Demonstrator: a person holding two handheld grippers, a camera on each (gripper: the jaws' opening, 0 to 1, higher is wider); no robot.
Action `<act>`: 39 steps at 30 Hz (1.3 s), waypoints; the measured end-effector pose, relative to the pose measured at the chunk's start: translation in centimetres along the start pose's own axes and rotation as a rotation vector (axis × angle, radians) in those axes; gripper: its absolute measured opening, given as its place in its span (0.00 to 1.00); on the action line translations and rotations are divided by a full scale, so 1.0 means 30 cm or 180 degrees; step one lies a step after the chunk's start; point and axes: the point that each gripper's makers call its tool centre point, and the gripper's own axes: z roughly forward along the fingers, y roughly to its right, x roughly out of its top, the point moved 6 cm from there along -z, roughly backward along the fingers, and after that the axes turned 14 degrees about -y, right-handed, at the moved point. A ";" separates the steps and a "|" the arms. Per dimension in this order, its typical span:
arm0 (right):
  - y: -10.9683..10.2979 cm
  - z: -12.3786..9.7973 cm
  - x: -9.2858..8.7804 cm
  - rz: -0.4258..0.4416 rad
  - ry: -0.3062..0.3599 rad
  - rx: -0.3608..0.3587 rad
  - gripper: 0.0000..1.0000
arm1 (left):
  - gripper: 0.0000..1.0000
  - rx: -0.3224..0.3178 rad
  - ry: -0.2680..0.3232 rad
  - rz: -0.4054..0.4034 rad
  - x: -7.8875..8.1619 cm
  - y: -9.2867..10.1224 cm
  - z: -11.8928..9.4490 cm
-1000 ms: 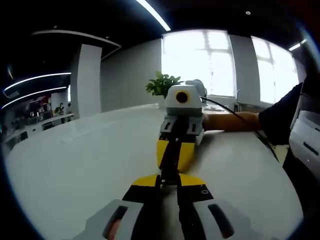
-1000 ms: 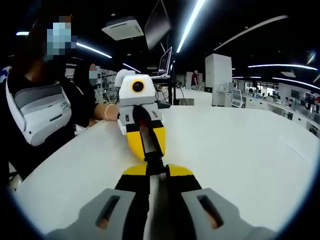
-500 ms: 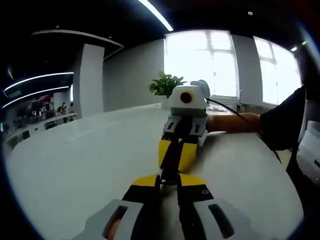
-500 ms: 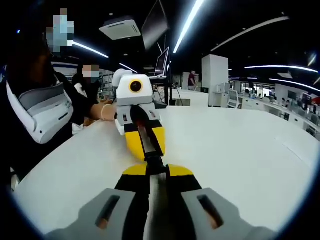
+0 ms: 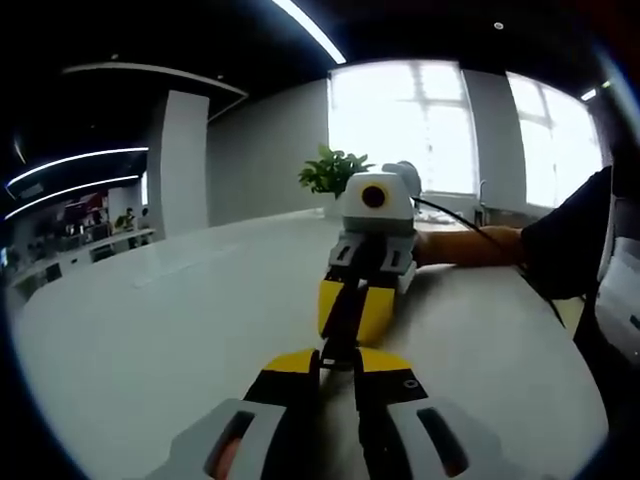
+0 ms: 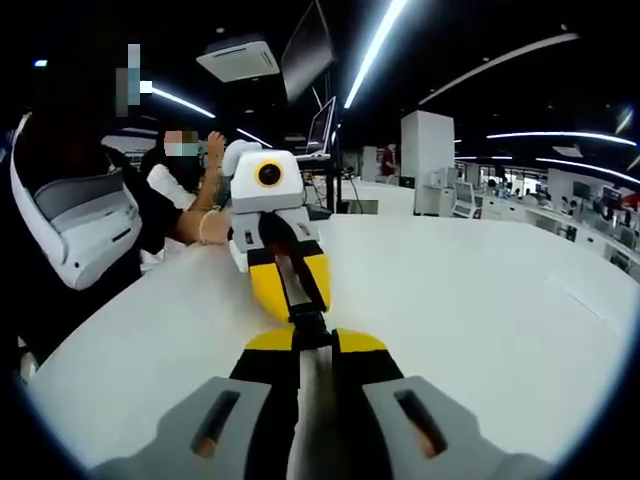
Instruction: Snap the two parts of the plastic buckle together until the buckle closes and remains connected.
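Note:
The two grippers face each other tip to tip above the white table point(image 5: 150, 330). In the left gripper view my left gripper point(image 5: 338, 366) is shut on one end of the black plastic buckle point(image 5: 340, 338). My right gripper point(image 5: 354, 306) comes in opposite and is shut on the other end. In the right gripper view my right gripper point(image 6: 310, 346) grips the buckle point(image 6: 308, 322) from below, and the left gripper point(image 6: 289, 283) holds it from beyond. The buckle spans the short gap between the yellow tips. The jaws hide its joint.
The white table point(image 6: 480, 300) stretches wide on both sides. A potted plant point(image 5: 332, 167) stands at its far edge. A person's forearm point(image 5: 470, 243) and a cable rest on the table. A person point(image 6: 70, 220) stands close to the table edge, with desks and monitors behind.
Both grippers stay shut on the buckle and tip to tip. The views have shifted only slightly. A person in the background of the right gripper view has raised a hand.

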 end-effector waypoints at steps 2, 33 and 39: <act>0.001 0.001 0.002 0.0012 0.0006 -0.0010 0.11 | 0.12 0.0008 0.0005 -0.0010 0.002 -0.003 -0.002; 0.109 -0.096 0.015 0.0116 0.0035 -0.0560 0.11 | 0.13 0.0520 0.0090 -0.0158 0.011 -0.104 -0.074; 0.124 -0.114 0.009 0.0122 0.0015 -0.0632 0.11 | 0.13 0.0620 0.0079 -0.0148 0.010 -0.116 -0.085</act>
